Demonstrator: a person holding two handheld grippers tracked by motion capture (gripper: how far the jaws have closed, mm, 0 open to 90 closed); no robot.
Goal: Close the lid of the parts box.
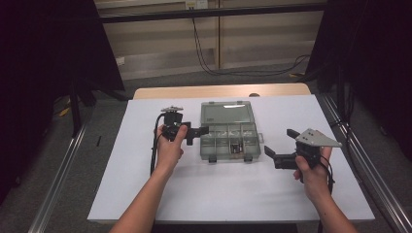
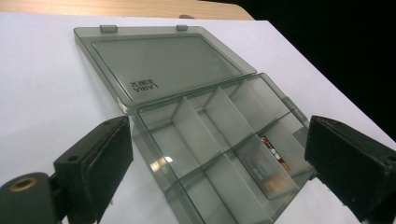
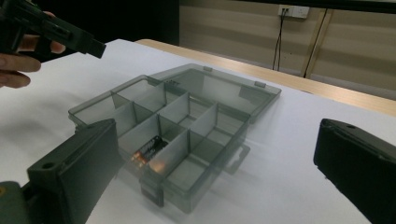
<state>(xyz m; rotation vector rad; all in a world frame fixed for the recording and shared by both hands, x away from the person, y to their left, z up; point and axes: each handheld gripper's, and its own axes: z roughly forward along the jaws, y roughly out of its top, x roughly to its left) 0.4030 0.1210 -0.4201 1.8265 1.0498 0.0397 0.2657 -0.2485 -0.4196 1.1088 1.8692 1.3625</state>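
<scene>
A smoky translucent compartment box lies open mid-table, its lid folded flat toward the far side. A small dark item with copper-coloured marks rests in a front compartment. My left gripper is open at the box's left edge, jaws pointing right. In the left gripper view the gripper straddles the box, with the item ahead. My right gripper is open, apart from the box's right side. In its own view the right gripper faces the box and the item.
The white table top has free room in front and at both sides of the box. Its wooden far edge borders the floor, where cables run. Dark curtains flank both sides. The left gripper and its hand are at the upper left of the right gripper view.
</scene>
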